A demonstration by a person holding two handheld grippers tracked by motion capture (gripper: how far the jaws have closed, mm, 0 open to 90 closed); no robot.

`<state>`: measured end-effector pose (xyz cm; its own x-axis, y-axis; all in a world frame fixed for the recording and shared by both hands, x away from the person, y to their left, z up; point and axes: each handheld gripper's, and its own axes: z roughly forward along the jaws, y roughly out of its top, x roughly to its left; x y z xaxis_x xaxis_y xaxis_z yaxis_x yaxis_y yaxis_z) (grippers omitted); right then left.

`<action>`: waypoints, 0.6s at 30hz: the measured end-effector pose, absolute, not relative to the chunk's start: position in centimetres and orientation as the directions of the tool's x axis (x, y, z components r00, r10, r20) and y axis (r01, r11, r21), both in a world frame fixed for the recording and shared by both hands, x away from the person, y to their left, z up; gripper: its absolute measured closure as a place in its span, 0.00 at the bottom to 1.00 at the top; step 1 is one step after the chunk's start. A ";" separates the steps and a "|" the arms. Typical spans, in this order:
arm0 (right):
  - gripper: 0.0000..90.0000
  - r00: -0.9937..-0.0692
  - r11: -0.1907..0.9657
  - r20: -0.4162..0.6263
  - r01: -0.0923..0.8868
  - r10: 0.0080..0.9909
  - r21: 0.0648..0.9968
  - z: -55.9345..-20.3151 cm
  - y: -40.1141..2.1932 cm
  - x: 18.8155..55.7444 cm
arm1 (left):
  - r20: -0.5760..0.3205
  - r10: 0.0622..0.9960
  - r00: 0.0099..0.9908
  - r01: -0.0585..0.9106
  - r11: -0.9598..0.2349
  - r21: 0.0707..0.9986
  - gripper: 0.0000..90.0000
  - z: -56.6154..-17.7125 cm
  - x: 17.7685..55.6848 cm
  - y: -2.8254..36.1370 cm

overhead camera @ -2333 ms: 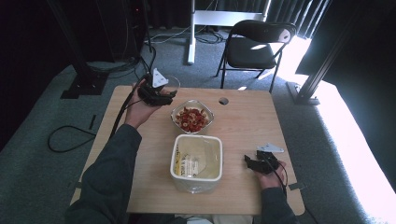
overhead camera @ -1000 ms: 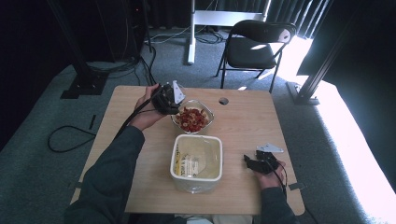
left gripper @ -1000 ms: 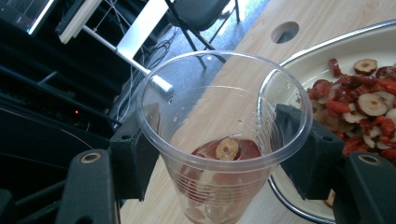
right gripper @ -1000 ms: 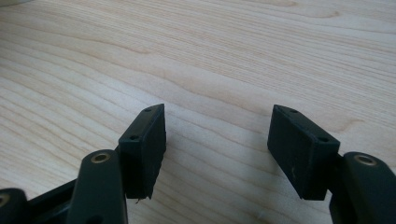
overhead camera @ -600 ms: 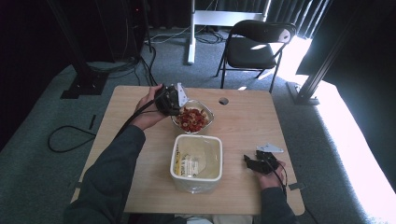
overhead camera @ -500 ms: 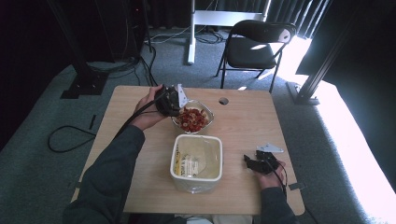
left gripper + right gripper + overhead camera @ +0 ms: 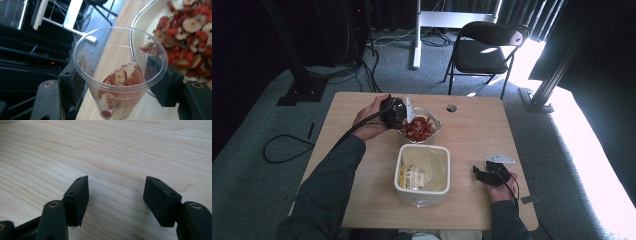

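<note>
My left gripper (image 7: 398, 112) is shut on a clear plastic cup (image 7: 409, 106), tipped toward a glass bowl (image 7: 435, 121) of red and pale dried fruit slices (image 7: 418, 128). In the left gripper view the cup (image 7: 120, 75) sits squeezed between both black pads of that gripper (image 7: 117, 81), with a few slices at its bottom. The bowl's wall (image 7: 155, 15) and its slices (image 7: 192, 30) lie at the upper right, just past the cup's rim. My right gripper (image 7: 476, 172) rests low on the table's right side. It stands open (image 7: 117, 197) over bare wood (image 7: 125, 145), holding nothing.
A white rectangular container (image 7: 398, 170) with a clear liner stands in the table's middle, between the two hands. A round cable hole (image 7: 451, 107) is behind the bowl. A black folding chair (image 7: 484, 47) stands beyond the table; cables (image 7: 287, 150) lie on the floor at left.
My left gripper has carried the cup rightward from the table's back left to the bowl's edge and tipped it toward the bowl. The right gripper has stayed put.
</note>
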<state>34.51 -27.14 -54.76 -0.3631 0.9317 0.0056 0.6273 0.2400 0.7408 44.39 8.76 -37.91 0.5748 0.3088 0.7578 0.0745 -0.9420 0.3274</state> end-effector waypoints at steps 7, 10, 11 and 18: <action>0.41 -0.364 0.240 0.005 0.625 0.931 0.743 -54.8 -27.1 34.5 | 0.787 0.268 0.555 0.055 -0.956 0.287 0.39 -37.5 44.1 8.2; 0.41 -0.364 0.240 0.005 0.625 0.931 0.743 -54.8 -27.1 34.5 | 0.804 0.225 0.550 0.054 -0.971 0.234 0.39 -37.8 44.0 8.0; 0.41 -0.364 0.240 0.005 0.625 0.931 0.743 -54.8 -27.1 34.5 | 0.806 0.219 0.550 0.051 -0.972 0.230 0.39 -37.8 44.0 7.9; 0.41 -0.365 0.241 0.005 0.624 0.931 0.743 -54.8 -27.1 34.5 | 0.825 0.179 0.536 0.037 -0.981 0.189 0.39 -37.6 43.8 7.4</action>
<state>34.55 -27.10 -54.79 -0.3652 0.9309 0.0054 0.6243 0.2406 0.7432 43.84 7.41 -37.61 0.5364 0.1791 0.8247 0.0369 -0.9813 0.1891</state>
